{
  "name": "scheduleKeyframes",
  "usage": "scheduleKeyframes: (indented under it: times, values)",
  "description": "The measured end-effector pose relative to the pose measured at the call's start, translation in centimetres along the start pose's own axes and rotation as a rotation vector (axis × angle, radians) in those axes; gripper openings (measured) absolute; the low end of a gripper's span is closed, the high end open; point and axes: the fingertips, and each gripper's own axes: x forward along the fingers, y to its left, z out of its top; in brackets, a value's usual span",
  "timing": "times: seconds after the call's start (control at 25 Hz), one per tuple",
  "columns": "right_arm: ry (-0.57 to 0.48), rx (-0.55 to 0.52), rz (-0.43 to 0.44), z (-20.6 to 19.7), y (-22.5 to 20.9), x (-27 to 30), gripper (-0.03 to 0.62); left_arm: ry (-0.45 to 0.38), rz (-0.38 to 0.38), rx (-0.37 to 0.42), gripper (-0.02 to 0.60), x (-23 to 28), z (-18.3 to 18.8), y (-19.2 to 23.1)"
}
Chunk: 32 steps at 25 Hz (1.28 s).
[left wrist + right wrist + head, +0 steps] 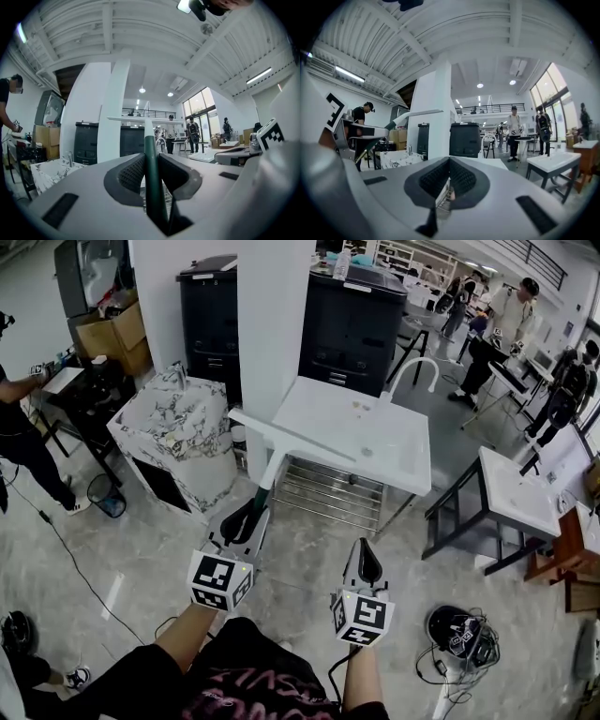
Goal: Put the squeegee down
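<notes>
The squeegee (291, 437) has a dark green handle and a long white blade. My left gripper (251, 514) is shut on the handle, and the blade reaches out over the near left corner of the white sink table (380, 446). In the left gripper view the green handle (151, 159) stands upright between the two black pads (132, 174), with the blade lying level above. My right gripper (364, 563) hovers to the right, in front of the table; its jaws are shut on nothing (449, 176). The right gripper view shows the squeegee (412, 114) at its left.
A curved faucet (412, 371) stands at the table's far edge. A marble-patterned basin cabinet (178, 432) is at the left, with a white pillar (272, 315) and black cabinets (352, 324) behind. Another white basin table (520, 493) is at the right. Cables and a dark helmet (457, 629) lie on the floor.
</notes>
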Motion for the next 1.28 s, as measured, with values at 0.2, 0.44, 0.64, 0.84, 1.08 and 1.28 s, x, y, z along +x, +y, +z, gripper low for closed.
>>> scheduleKeyframes:
  times: [0.2,0.44,0.64,0.84,1.08,1.28]
  values:
    - [0.004,0.020,0.023,-0.5,-0.6,0.3,0.020,-0.004,0.008,0.008,0.097,0.5,0.0,-0.6]
    - [0.003,0.024,0.020,-0.5,-1.1,1.9,0.020,-0.020,-0.006,0.011,0.097,2.0,0.0,-0.2]
    - [0.009,0.013,-0.004,-0.4,-1.6,3.5,0.020,-0.027,-0.021,0.001,0.097,4.2,0.2,0.7]
    - [0.003,0.001,-0.025,0.3,-2.4,5.3,0.020,-0.034,-0.031,-0.012,0.097,6.3,0.3,1.7]
    - [0.033,0.004,-0.043,-0.6,-3.6,8.2,0.020,-0.023,-0.039,-0.030,0.097,9.4,-0.7,2.7]
    - [0.044,-0.003,-0.041,-1.0,-3.7,10.9,0.020,-0.011,-0.041,-0.040,0.097,12.2,-1.4,3.9]
